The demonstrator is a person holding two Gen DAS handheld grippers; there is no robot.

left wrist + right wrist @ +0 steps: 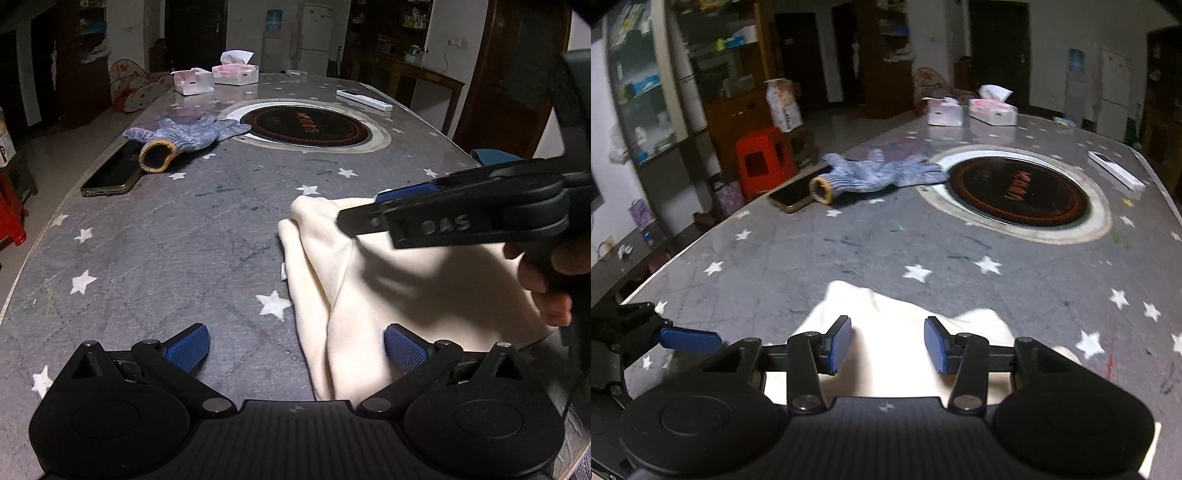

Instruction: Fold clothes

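Left wrist view: cream garment (388,280) is seen bunched at lower right on the starred table (184,240). Left gripper (297,347) and right gripper (886,345) are held open, empty; any fold is best kept edge-aligned.

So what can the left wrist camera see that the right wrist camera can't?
Only the left wrist view shows a hand holding the right gripper, seen from the side above the cream cloth. Only the right wrist view shows the red stool and the shelves beside the table. Both show the cloth, the starry table, the knitted glove, the phone, the round cooktop and the tissue boxes. Both grippers are open, the left gripper too.
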